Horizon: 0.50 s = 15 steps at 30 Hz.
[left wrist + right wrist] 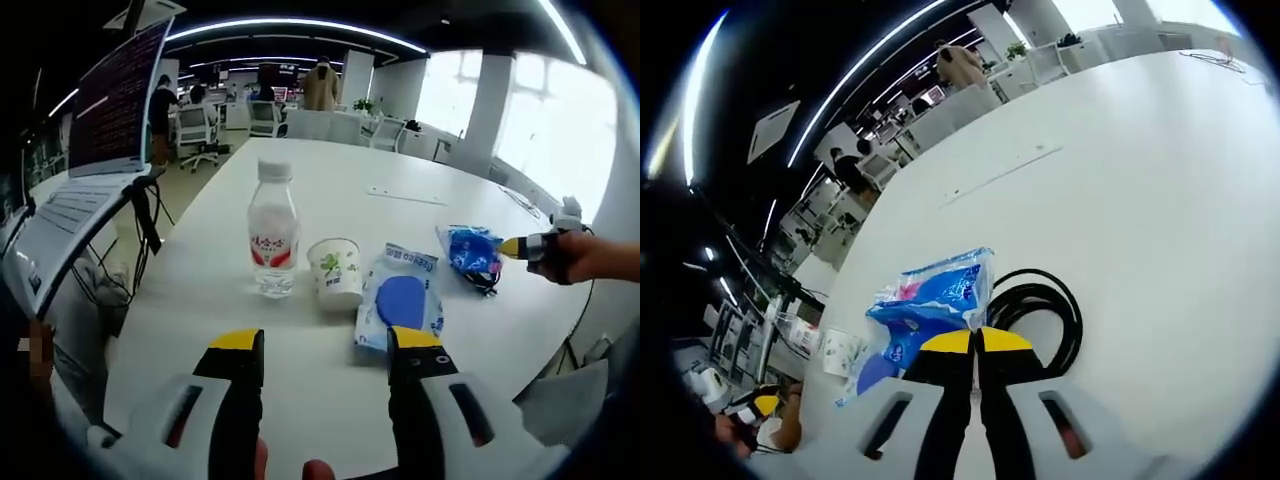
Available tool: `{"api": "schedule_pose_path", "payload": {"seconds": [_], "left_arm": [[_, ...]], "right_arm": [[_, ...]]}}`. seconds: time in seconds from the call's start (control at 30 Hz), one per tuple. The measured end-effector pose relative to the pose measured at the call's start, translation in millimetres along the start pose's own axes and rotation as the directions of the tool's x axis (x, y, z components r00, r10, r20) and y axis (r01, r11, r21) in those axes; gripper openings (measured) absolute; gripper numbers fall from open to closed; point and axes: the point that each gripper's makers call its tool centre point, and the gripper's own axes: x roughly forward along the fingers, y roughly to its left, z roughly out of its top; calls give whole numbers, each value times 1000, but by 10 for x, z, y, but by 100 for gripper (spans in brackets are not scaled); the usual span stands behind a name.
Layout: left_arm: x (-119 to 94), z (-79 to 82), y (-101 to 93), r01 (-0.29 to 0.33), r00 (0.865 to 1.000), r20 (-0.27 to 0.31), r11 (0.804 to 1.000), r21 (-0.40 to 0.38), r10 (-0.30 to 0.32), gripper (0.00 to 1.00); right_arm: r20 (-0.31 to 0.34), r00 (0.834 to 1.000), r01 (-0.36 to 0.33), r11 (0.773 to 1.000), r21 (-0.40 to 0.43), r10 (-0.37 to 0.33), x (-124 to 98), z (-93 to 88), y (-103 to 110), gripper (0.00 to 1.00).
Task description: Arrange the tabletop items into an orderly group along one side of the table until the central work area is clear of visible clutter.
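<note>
A: How do the things lie on the white tabletop (420, 215)?

B: In the left gripper view they form a rough row. A clear water bottle (273, 233) with a red label stands upright, its white cap up. Just to its right a paper cup (335, 270) stands upright, mouth up. Beside that a flat clear packet with something blue inside (400, 298) lies with its long axis running away from the camera. Further right lies a crumpled blue bag (470, 248) with a black cable (484, 282) at its near edge.

A: And the left hand-held gripper (325, 340)?

B: Its jaws stand well apart, holding nothing, low in the view. The cup and packet sit just beyond the tips, apart from them.

A: The right hand-held gripper (975, 342)?

B: Its yellow-tipped jaws are together. The tips sit right at the blue bag (935, 290); I cannot tell whether they pinch its edge. The coiled cable (1052, 308) loops just to the right of the tips. In the left gripper view that hand-held gripper (530, 246) sits at the bag's far right.

A: The room?

B: An open office with ceiling light strips, bright windows, chairs and people at the far end. A laptop (85, 165) stands open at the left.
</note>
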Motion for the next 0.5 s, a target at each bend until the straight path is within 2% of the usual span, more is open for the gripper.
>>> {"api": "schedule_pose_path", "payload": {"seconds": [0.17,0.3,0.5], "left_arm": [[-4,4,37,-10,1000,-1,1000,-5,10,49],[-4,9,60,-16,1000,-2,1000,-7,16,49],[8,14,63,-19,1000,-6,1000,-9,19,49]], "right_arm": [[-3,1000,11,1000,8,-11,100,111,-35,0],[-4,1000,14,1000,6,-14,80,134,46,0],[-17,1000,11,1000,-27,-12,195,245,174,0]]}}
